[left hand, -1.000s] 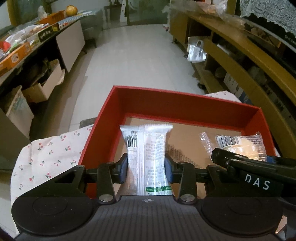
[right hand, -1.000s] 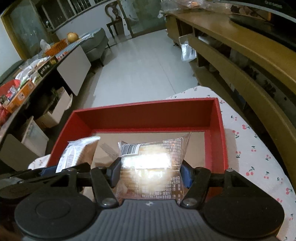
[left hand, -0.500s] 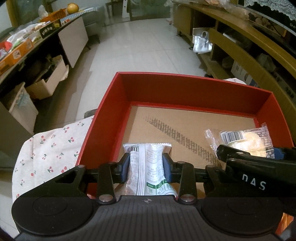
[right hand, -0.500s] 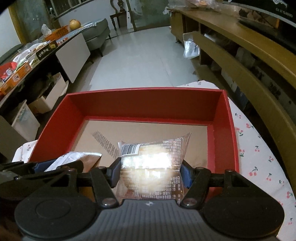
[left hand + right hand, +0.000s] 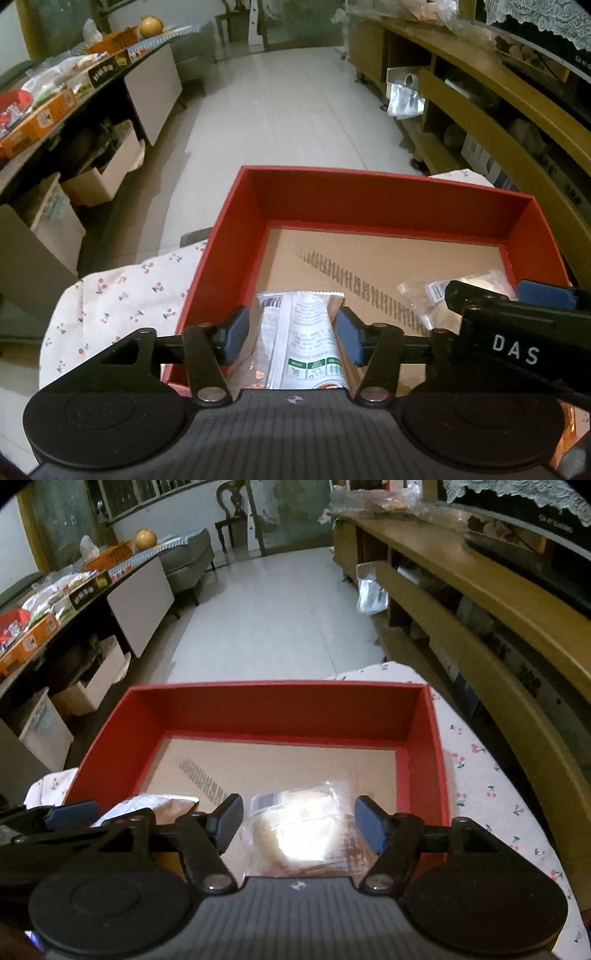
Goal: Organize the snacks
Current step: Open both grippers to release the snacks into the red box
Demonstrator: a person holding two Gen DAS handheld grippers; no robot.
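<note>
A red box (image 5: 388, 201) with a cardboard floor sits on a cherry-print cloth. My left gripper (image 5: 291, 332) is open over the box's near left part; a white-and-green snack packet (image 5: 303, 347) lies between its pads, free of them. My right gripper (image 5: 299, 823) is open over the near right part; a clear-wrapped pastry packet (image 5: 299, 830) lies between its pads. The red box (image 5: 280, 701) fills the right wrist view, with the white packet (image 5: 155, 803) at lower left. The pastry packet (image 5: 432, 295) and the right gripper's body show at the right of the left wrist view.
The cherry-print cloth (image 5: 122, 291) covers the table around the box and shows on the right too (image 5: 491, 775). A wooden shelf unit (image 5: 480, 602) runs along the right. A cluttered counter with boxes (image 5: 55, 103) stands to the left, white tiled floor beyond.
Both grippers have opened and let go of their packets, which now lie on the box floor. Both grippers have drawn back toward the near side of the box.
</note>
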